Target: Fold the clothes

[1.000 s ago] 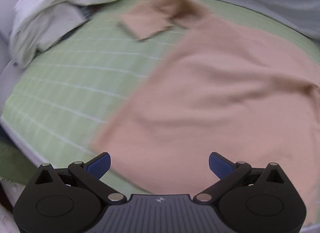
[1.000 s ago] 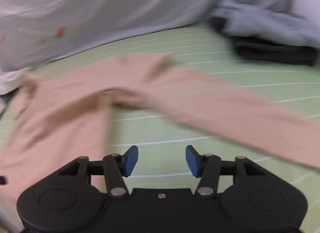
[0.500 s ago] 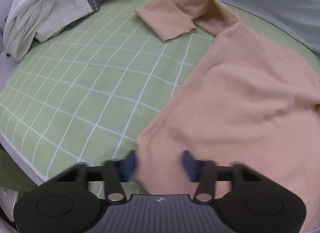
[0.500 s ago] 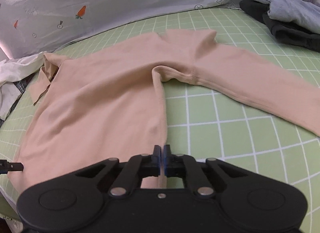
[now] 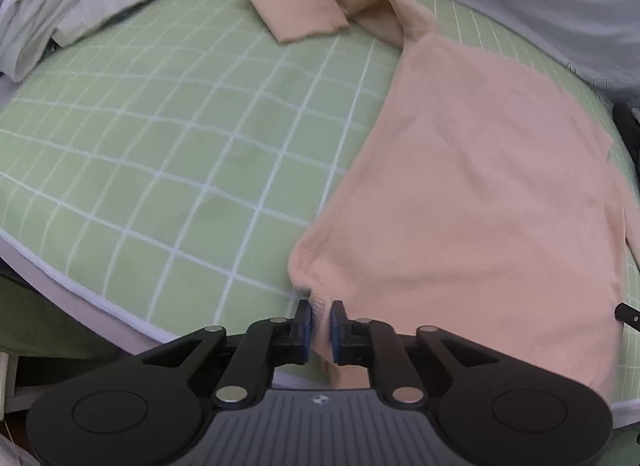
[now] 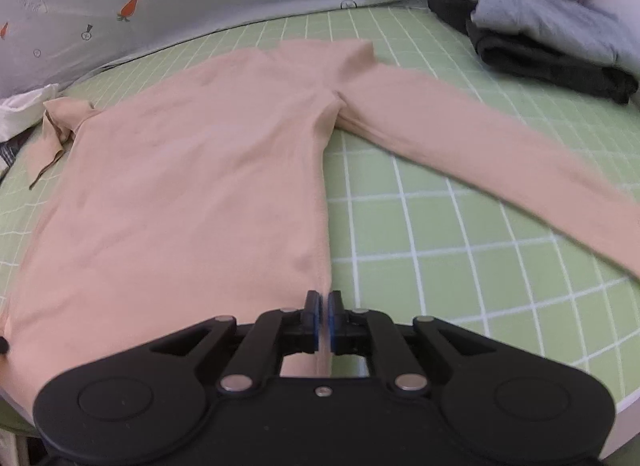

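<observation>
Both grippers, left [image 5: 319,324] and right [image 6: 324,318], were spread a second ago; now I have each pinching a bottom corner of the beige top [image 6: 192,185], jaws easing slightly. It lies flat mid-frame on the green sheet [image 5: 160,137], so I reckon the fold can start.

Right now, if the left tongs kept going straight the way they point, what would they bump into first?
Probably nothing new: the left tongs already pinch the peach shirt at its hem corner. Just beyond lies the green checked sheet.
</observation>
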Demonstrator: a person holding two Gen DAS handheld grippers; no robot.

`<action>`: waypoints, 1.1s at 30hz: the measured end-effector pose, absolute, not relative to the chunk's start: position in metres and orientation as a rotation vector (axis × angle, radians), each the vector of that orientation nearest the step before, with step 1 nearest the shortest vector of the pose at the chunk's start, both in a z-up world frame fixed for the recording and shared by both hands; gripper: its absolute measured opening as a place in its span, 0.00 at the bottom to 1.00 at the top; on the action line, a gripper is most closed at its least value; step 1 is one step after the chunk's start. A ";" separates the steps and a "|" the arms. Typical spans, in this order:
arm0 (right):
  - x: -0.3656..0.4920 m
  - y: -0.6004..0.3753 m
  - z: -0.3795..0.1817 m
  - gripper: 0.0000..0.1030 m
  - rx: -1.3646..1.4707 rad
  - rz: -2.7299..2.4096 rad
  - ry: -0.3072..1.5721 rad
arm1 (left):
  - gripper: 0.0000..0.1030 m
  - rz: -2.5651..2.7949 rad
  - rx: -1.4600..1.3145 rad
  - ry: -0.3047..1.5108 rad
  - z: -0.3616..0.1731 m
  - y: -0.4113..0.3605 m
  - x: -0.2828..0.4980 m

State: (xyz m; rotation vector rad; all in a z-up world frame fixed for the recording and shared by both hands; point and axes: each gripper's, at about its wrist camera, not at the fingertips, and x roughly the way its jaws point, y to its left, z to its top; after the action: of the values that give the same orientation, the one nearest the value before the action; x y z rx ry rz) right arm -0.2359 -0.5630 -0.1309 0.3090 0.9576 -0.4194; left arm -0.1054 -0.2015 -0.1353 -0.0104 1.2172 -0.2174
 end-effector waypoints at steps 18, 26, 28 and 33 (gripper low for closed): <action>-0.125 -0.505 -0.150 1.00 0.246 -0.386 0.887 | 0.80 -0.243 0.038 1.074 -0.105 -0.171 0.010; -0.103 -0.502 -0.164 1.00 0.256 -0.571 0.792 | 0.83 -0.294 0.004 1.082 -0.115 -0.168 0.104; -0.098 -0.502 -0.166 1.00 0.255 -0.607 0.755 | 0.84 -0.302 -0.016 1.089 -0.119 -0.171 0.128; -0.094 -0.502 -0.172 1.00 0.247 -0.651 0.686 | 0.84 -0.361 -0.060 1.077 -0.129 -0.181 0.181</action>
State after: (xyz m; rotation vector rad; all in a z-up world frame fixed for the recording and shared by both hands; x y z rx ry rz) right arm -0.0945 -0.5019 -0.1719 0.2465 0.6861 -0.6510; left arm 0.1808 -0.1813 -0.1285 -0.0599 1.0766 -0.3609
